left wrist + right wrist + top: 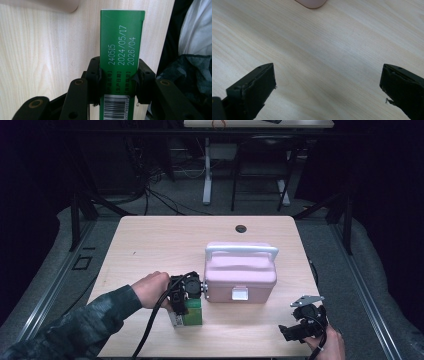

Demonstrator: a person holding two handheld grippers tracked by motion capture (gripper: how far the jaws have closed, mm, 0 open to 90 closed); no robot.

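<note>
The left gripper (pixel 117 75) has its jaws pressed against the two long sides of the green carton (pixel 121 45), clamped on it. The carton lies on the table (pixel 150 240) near the front edge, left of centre, just in front of the pink box's (pixel 240 272) left corner. It looks like thin printed card, a light pack, probably stiff along its edges but apt to dent on the broad faces if squeezed hard. The glossy print may be a little slick, so the present hold across the narrow width, near the barcode end, seems sound; a grip nearer the middle would balance it better when lifted. The right gripper (pixel 328 92) hovers near the front right corner, jaws wide apart and empty.
</note>
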